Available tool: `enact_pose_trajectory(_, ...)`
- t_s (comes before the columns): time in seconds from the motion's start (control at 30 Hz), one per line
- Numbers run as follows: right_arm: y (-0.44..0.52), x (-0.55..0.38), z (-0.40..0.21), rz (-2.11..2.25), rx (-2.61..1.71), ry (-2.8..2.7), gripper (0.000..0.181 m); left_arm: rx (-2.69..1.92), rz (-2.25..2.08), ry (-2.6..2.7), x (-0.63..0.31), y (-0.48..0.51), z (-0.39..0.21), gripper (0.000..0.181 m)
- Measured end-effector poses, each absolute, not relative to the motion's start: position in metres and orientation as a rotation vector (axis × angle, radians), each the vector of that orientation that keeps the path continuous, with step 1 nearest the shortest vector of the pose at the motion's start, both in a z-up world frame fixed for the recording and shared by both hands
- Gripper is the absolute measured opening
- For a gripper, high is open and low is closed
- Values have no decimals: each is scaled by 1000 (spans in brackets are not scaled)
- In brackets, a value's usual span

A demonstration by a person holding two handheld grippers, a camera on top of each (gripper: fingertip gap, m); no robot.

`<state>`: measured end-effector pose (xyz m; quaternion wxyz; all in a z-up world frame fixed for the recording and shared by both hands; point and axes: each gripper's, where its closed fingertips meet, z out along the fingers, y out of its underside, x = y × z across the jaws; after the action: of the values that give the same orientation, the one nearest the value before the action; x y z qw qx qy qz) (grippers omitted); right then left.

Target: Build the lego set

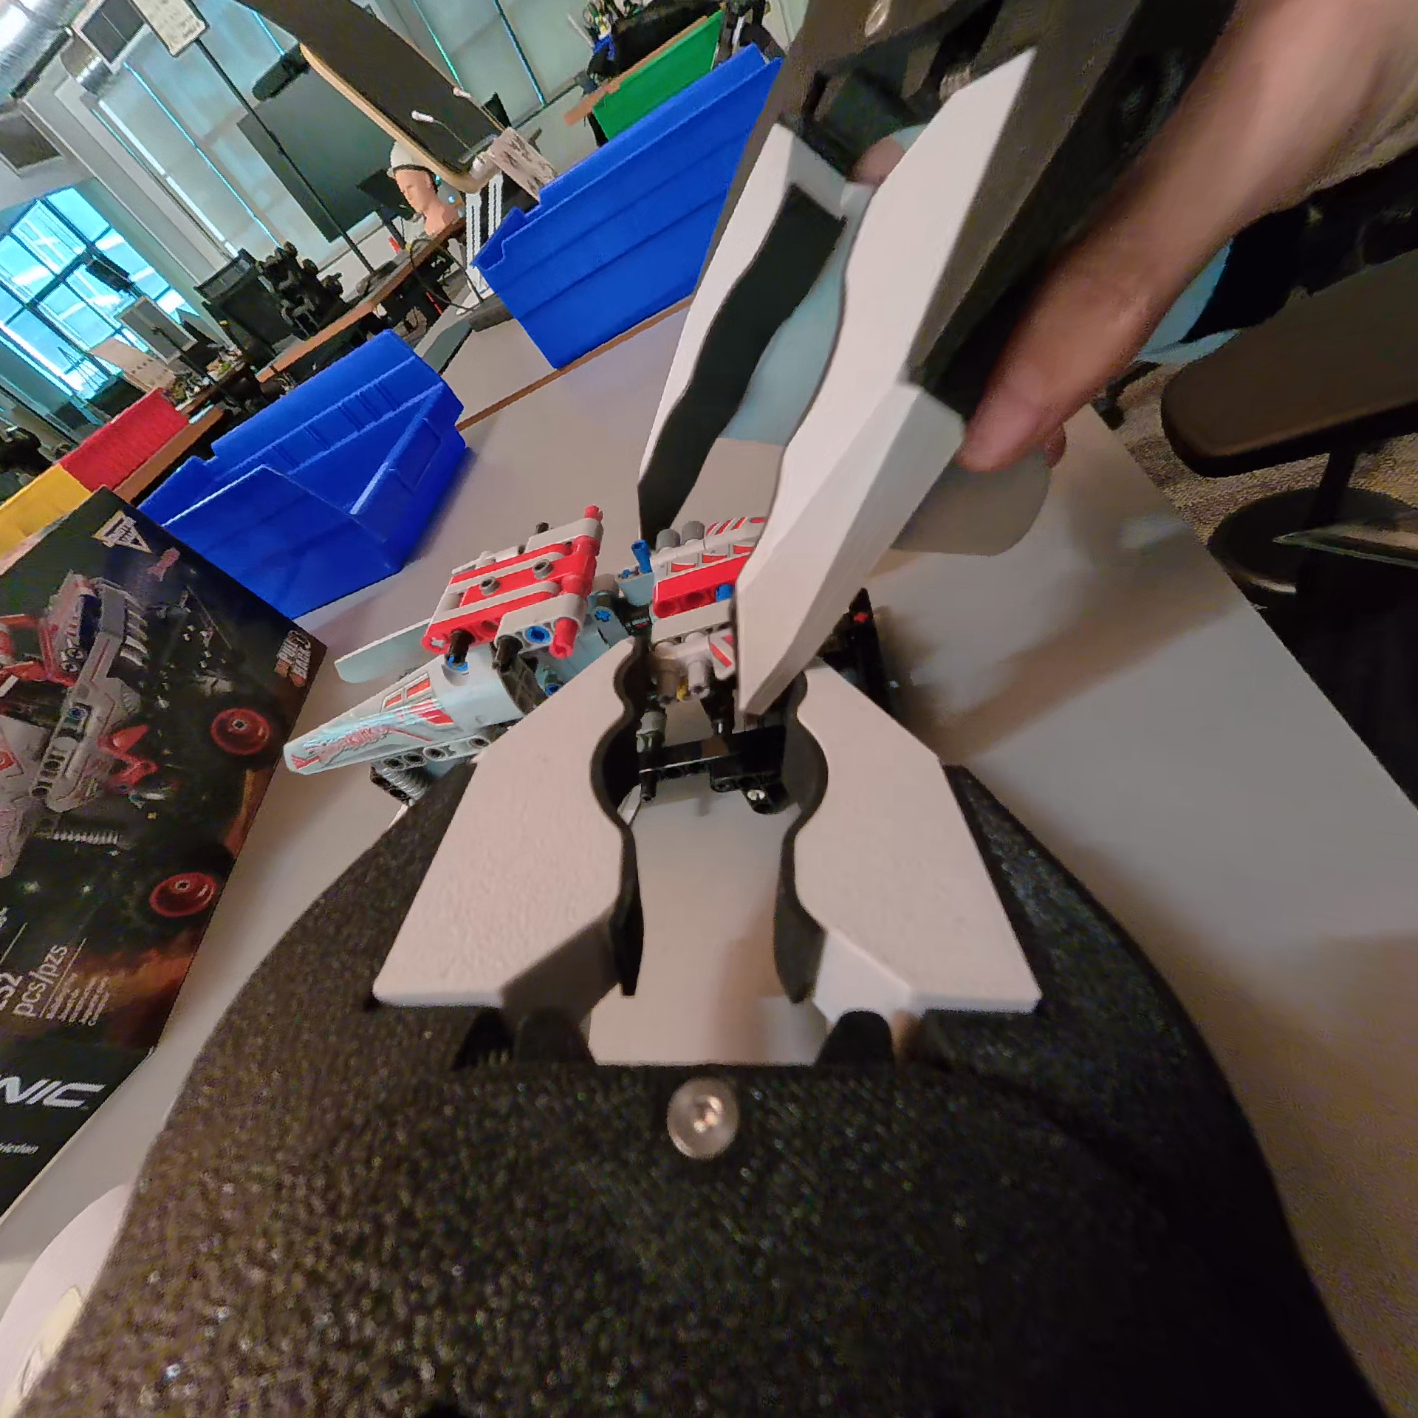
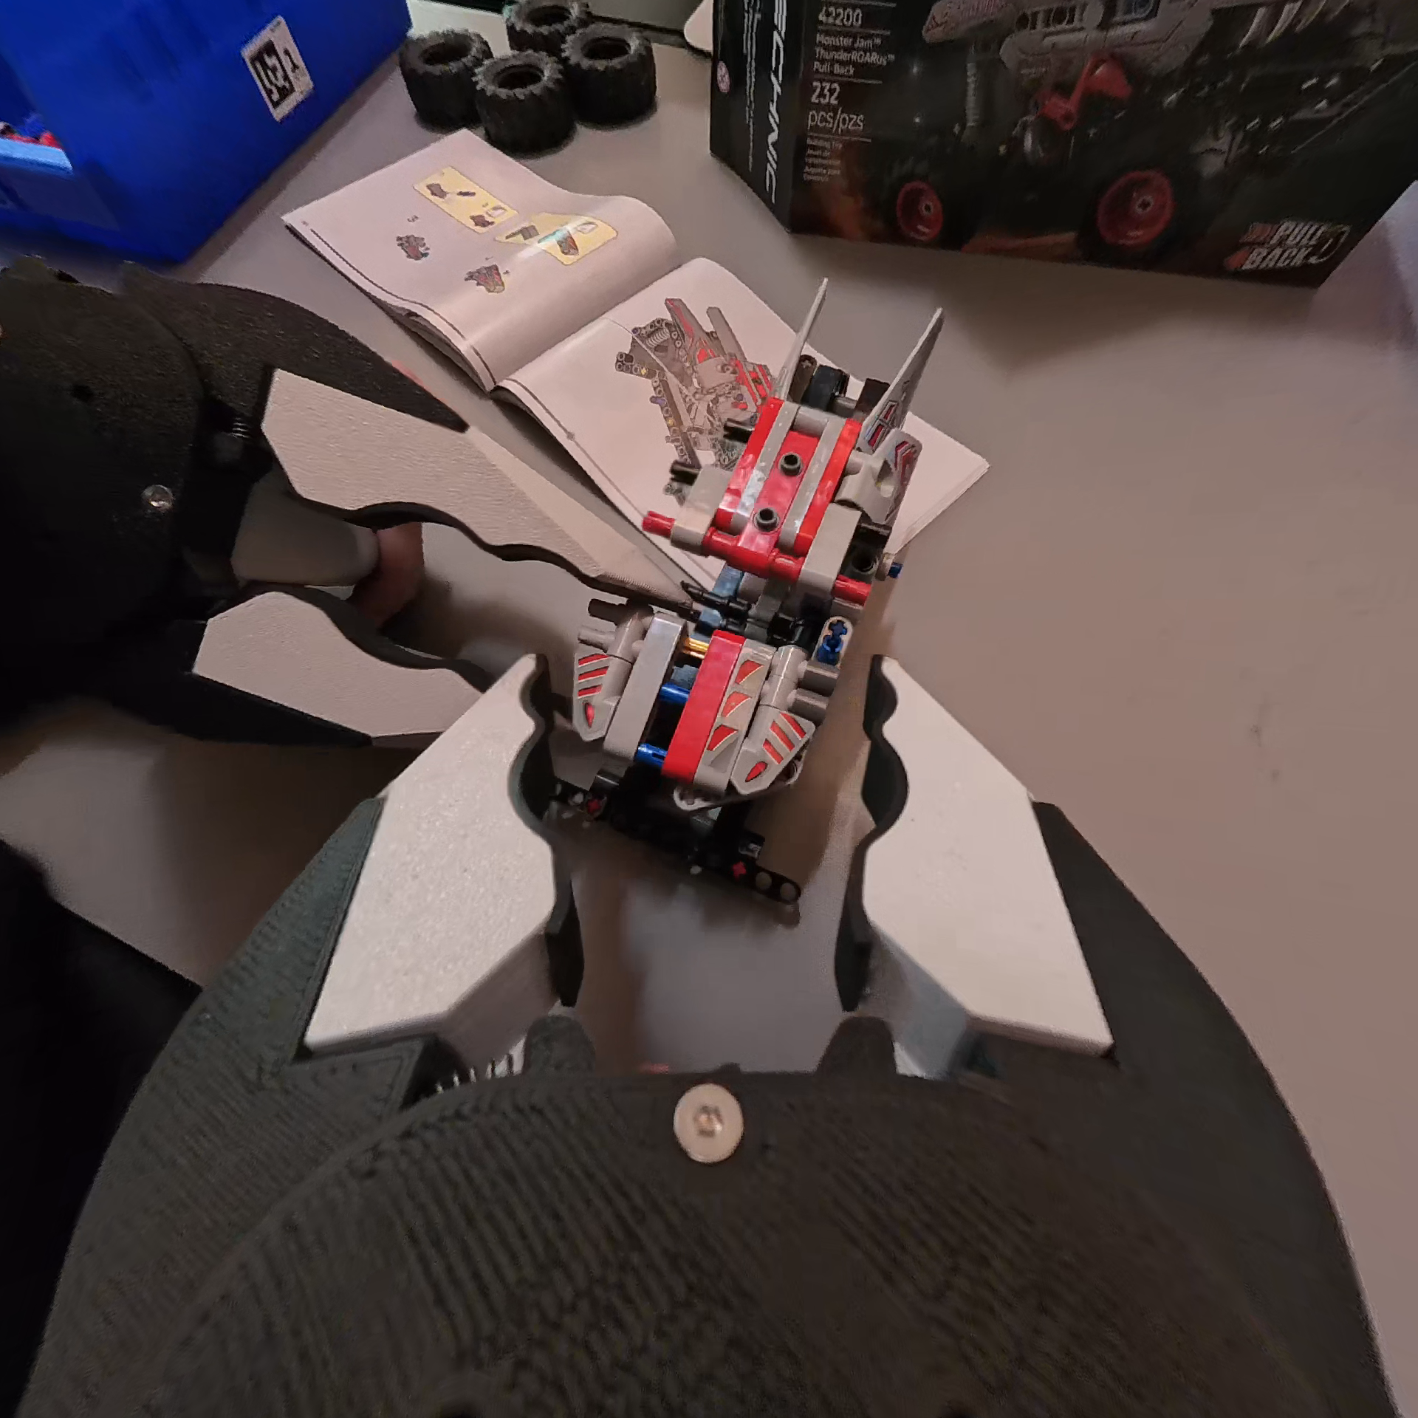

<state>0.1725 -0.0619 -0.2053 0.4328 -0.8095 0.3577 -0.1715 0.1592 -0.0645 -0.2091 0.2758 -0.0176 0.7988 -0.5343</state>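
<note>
Red and grey plastic makes up the half-built lego truck, which sits on the pale bench, partly over an open instruction booklet. The right tool comes at it from above with its white fingers spread wide on either side of the truck's rear body; from this view I cannot tell whether the pads touch the plastic. The left tool reaches in low from the truck's side, fingers set at a middling gap around the black frame at the bottom of the model; whether it pinches that frame cannot be told. In the right wrist view the left tool shows its upper fingertip at the joint between the truck's two body sections. In the left wrist view the right tool slants down onto the model, held by a hand. Four black tyres lie grouped beyond the booklet, well apart from the truck. The dark set box stands farther back on the bench. Blue bins line the far side.
</note>
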Motion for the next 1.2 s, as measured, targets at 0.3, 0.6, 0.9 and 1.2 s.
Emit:
enact_pose_trajectory(0.3,-71,162,-208,-287,-1864,991,89,-27,-1417,2139,161,-64,-210,30)
enact_pose_trajectory(0.6,-66,159,-205,-270,-1840,933,71,6,-1443,2196,160,-65,-211,31)
enact_pose_trajectory(0.9,-72,161,-206,-304,-1865,878,60,25,-1420,2212,163,-65,-214,31)
enact_pose_trajectory(1.2,-72,161,-205,-365,-1884,808,59,74,-1394,2199,164,-64,-216,31)
